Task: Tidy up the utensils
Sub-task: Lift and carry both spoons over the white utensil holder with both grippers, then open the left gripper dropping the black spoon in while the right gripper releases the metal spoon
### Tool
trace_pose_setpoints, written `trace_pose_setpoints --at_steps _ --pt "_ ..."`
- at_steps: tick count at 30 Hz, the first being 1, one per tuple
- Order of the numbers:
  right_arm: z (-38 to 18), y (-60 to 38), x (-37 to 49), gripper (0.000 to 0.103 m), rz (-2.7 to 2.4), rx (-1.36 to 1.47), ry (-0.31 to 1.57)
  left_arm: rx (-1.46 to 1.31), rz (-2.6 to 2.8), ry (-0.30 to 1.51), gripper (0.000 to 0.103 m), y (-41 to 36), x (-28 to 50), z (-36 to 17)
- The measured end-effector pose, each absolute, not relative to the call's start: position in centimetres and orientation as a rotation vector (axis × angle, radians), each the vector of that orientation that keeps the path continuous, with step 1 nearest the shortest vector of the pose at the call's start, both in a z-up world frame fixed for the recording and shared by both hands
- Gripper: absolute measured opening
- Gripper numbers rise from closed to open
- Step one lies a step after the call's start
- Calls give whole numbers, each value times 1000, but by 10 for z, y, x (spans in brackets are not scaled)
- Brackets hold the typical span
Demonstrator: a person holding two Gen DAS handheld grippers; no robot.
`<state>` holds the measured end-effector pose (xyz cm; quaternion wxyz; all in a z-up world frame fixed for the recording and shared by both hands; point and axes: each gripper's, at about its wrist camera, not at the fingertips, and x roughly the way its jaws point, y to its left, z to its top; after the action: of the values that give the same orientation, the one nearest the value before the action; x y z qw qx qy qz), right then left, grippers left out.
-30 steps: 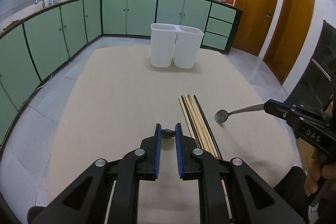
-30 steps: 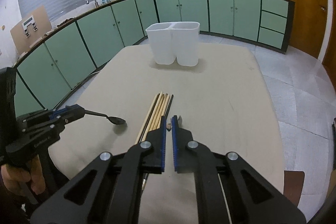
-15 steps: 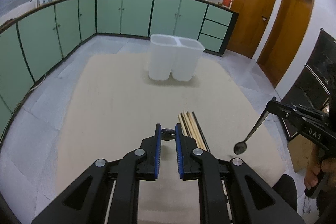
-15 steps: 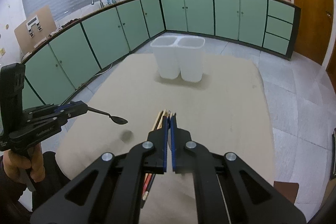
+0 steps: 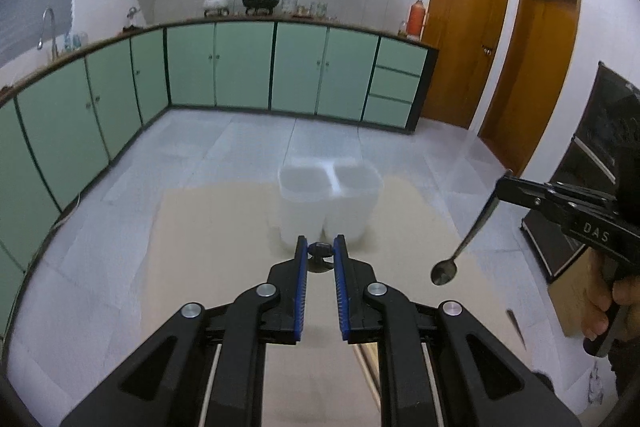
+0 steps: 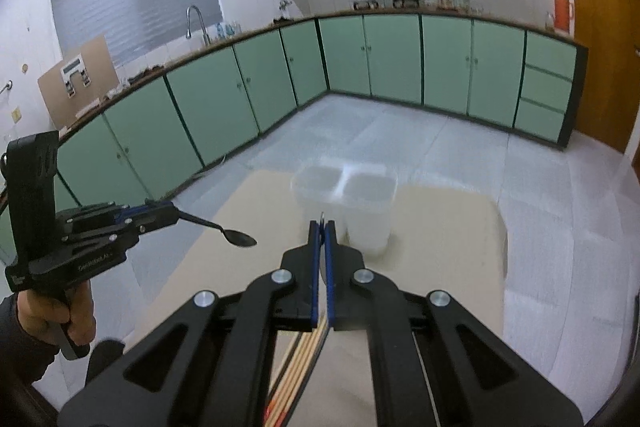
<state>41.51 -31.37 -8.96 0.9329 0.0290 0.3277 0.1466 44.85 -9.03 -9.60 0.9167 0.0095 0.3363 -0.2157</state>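
Green kitchen cabinets ringed the beige table (image 5: 208, 247), and the white two-compartment holder (image 5: 329, 205) sat at its far end, so both spoons were carried that way. I had my left gripper (image 5: 321, 255) clamped on a dark spoon (image 6: 239, 238) by the handle. My right gripper (image 6: 322, 227) was pinched on the silver spoon (image 5: 444, 271), bowl dangling. Chopsticks (image 6: 300, 367) lay nearer me than the holder.

Both wrist views are evenly and rather dimly lit, with a cool cast and no hard shadows. A black vignette rings each fisheye frame, and the cabinet line (image 6: 400, 67) bows strongly. The white double bin (image 5: 329, 205) and the table (image 5: 216, 247) are smeared by motion blur. Each view's own near tool stays sharp.
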Motion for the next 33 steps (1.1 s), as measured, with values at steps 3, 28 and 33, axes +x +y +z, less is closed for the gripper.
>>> trace_pose_setpoints --at_steps 3,28,33 --pt "-70 -314 457 2 303 64 647 18 -448 674 13 -97 479 -80" --pt "-153 -322 566 26 178 60 720 22 -403 820 34 -137 600 -147" --pt "-121 -331 504 28 191 63 627 6 -374 691 67 -104 548 -99"
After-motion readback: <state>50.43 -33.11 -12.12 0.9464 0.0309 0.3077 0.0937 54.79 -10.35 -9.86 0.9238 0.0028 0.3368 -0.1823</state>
